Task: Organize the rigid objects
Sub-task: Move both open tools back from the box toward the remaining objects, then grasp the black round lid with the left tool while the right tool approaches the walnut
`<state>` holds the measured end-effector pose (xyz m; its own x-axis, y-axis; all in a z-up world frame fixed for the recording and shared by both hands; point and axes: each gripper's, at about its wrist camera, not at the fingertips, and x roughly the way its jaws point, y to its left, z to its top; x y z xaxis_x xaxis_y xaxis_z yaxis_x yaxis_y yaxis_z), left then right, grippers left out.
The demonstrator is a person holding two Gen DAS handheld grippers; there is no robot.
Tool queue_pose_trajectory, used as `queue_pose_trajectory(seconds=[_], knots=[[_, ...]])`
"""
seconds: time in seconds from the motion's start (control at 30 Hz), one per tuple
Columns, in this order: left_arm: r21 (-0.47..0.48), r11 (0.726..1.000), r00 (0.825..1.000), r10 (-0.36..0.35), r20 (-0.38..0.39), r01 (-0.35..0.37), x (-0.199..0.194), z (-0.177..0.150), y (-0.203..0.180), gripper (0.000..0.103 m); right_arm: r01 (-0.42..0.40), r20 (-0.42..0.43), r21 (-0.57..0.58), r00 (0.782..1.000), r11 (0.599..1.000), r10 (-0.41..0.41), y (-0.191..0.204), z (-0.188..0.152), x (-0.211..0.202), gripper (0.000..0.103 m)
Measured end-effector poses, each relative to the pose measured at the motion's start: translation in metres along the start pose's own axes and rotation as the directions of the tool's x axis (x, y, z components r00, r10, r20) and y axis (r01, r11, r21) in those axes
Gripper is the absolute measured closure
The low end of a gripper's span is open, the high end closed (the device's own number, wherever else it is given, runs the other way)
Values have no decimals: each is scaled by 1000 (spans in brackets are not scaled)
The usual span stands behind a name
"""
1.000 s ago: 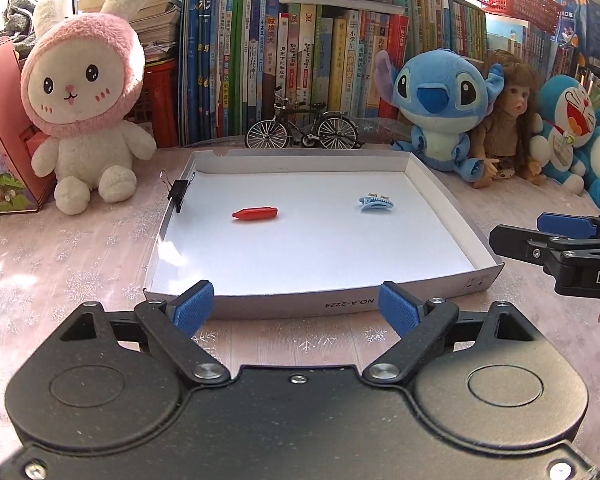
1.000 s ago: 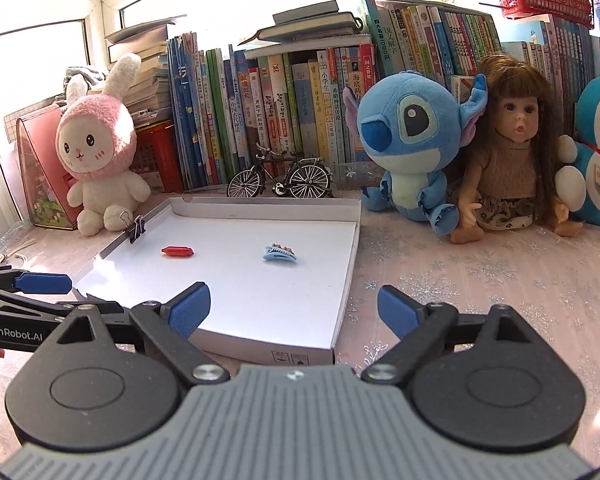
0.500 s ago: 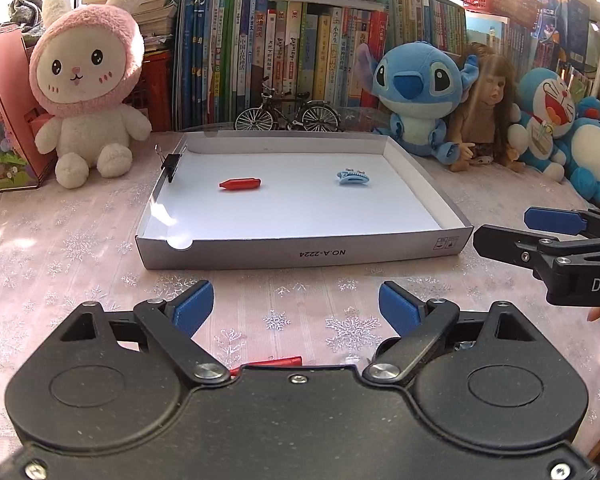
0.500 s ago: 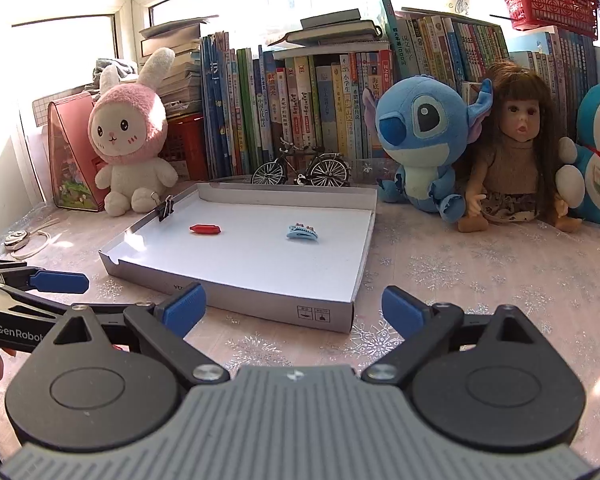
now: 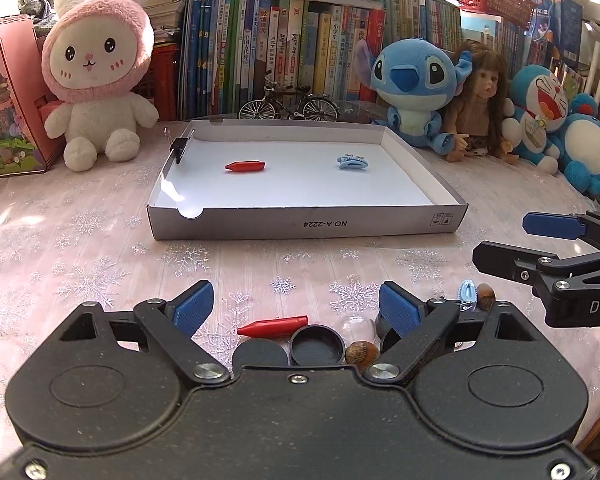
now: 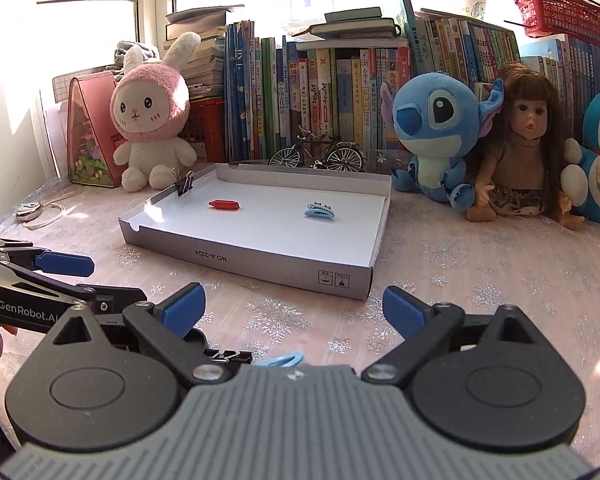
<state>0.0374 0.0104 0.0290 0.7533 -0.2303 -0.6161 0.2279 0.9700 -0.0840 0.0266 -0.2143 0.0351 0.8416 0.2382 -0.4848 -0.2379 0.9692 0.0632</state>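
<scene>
A white shallow box [image 5: 420, 160] [image 6: 376, 236] lies on the table. In it lie a red crayon-like piece [image 5: 245, 166] [image 6: 224, 204] and a light blue hair clip [image 5: 353, 162] [image 6: 320, 211]; a black binder clip [image 5: 179, 145] grips its left wall. Near my left gripper [image 5: 296, 312], open and empty, lie a second red piece [image 5: 272, 326], two black caps [image 5: 315, 345], two acorns [image 5: 361, 353] and a blue clip [image 5: 467, 294]. My right gripper [image 6: 294, 308] is open and empty; a blue clip [image 6: 285, 360] and a binder clip [image 6: 228, 356] lie under it.
Plush toys, a doll [image 6: 528, 152], a model bicycle [image 5: 288, 106] and rows of books line the back. A pink rabbit [image 5: 96, 68] sits left of the box. The right gripper [image 5: 548, 256] shows in the left wrist view.
Both grippers have pulled back from the box toward the table's near edge. The small loose objects near the front have come into view below them.
</scene>
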Motion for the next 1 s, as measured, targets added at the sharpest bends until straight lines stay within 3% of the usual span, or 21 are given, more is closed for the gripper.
queue_pose_trajectory(seconds=[0.33,0.6,0.8,1.0], knots=[[20,999,999,30,21,-30,-12,-25,7,15,7,-28,-45,1000,999,-8,8,-18,-4,5],[-62,998,1000,18,2,-18,-17,-34,26,36,29,-38,-111,999,993,-33,16,-28,-6,13],[-65,998,1000,24,-11,-25,-22,-42,33,51,68,-61,-119,995,991,-75,8,-31,-9,31],[-29,999,1000,28,-11,-28,-23,-48,30,53,79,-94,-108,992,991,-89,-1,-35,-6,51]])
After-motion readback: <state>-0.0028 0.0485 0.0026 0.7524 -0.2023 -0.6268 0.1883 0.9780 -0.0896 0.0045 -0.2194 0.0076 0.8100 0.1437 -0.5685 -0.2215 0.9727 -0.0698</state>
